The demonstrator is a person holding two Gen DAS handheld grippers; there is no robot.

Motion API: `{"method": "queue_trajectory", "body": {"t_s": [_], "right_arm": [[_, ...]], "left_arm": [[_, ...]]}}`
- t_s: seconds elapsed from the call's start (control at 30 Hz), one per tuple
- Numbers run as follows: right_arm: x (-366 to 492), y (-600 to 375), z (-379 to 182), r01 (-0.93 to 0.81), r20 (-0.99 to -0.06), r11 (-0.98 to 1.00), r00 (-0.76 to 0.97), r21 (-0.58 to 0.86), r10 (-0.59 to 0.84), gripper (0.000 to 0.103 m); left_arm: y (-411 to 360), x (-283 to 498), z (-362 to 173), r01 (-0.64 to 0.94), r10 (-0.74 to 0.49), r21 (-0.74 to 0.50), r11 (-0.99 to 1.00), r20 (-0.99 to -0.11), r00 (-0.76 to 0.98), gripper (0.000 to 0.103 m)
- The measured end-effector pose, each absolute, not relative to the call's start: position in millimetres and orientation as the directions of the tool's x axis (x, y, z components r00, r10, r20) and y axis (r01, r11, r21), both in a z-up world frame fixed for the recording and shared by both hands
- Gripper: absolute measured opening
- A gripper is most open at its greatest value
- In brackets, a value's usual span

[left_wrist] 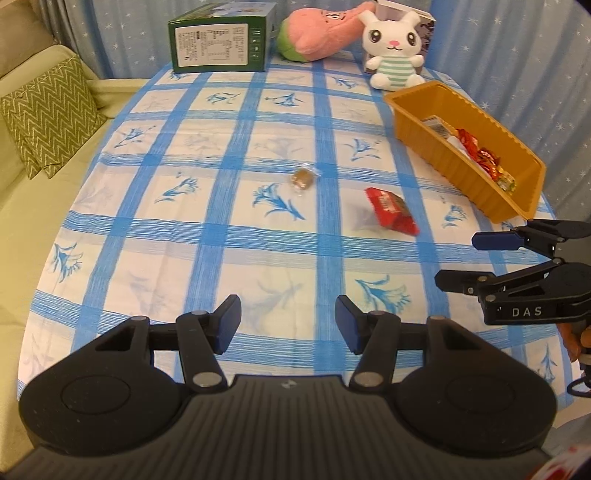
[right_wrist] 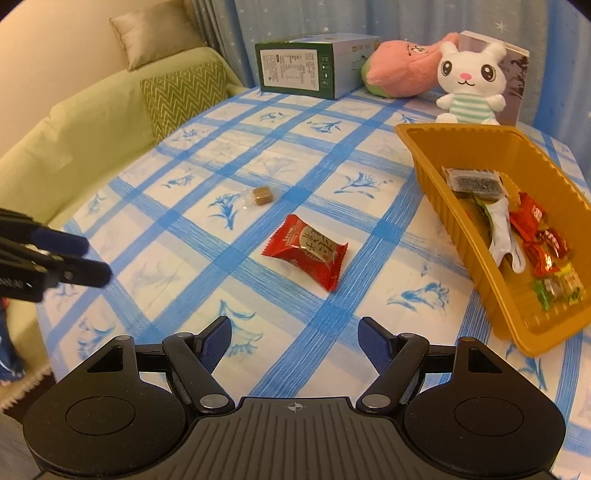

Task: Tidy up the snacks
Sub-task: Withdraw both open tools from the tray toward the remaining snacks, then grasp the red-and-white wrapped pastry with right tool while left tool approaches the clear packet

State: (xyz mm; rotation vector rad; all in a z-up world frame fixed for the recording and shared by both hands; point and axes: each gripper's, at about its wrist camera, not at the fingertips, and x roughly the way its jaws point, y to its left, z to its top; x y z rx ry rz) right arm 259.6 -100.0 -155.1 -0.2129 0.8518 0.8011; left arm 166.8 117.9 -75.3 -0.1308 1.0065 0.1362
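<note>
A red snack packet (left_wrist: 392,210) (right_wrist: 306,256) lies on the blue-checked tablecloth. A small brown candy in clear wrap (left_wrist: 302,179) (right_wrist: 260,195) lies farther off, to its left. An orange tray (left_wrist: 413,122) (right_wrist: 424,162) at the right holds several wrapped snacks. My left gripper (left_wrist: 288,325) is open and empty above the near cloth. It also shows at the left edge of the right wrist view (right_wrist: 94,260). My right gripper (right_wrist: 294,343) is open and empty, a little short of the red packet. It shows at the right of the left wrist view (left_wrist: 458,260).
A green box (left_wrist: 221,38) (right_wrist: 317,66), a pink plush (left_wrist: 317,31) (right_wrist: 402,70) and a white bunny plush (left_wrist: 395,51) (right_wrist: 469,81) stand along the far edge. A green sofa with a zigzag cushion (left_wrist: 48,114) (right_wrist: 184,96) is to the left.
</note>
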Motion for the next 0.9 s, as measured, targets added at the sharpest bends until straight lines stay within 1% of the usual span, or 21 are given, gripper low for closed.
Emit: {"method": "queue_trajectory", "body": {"t_s": [0.33,0.5,0.67,0.87,0.9], "right_arm": [[289,-90,-169,-0.728,-0.754,0.681,0.403,0.078,0.518,0.075],[301,-79,-176,-0.758,-0.747,0.653,0.427,0.011,0.509,0.075],[316,-69,-180,-0.777,-0.740,0.629,0.431,-0.014,0.515,0.074],[330,-55,-185,-0.804,-0.733,0.594,0.418,-0.023,0.537,0.067],[332,-53,-186,-0.808,-0.733,0.589,0.414,-0.023,0.539,0.064]], "left_arm": [[141,175,-82,-0.203,0.078,-0.033,0.979,-0.854,0.514,0.054],[148,179,-84,-0.203,0.080,-0.031,0.979,-0.854,0.514,0.054],[154,186,-87,-0.199,0.076,-0.034,0.979,-0.853,0.516,0.054],[161,195,-91,-0.203,0.073,-0.037,0.978,-0.856,0.511,0.054],[162,196,-92,-0.203,0.073,-0.038,0.978,-0.857,0.510,0.054]]}}
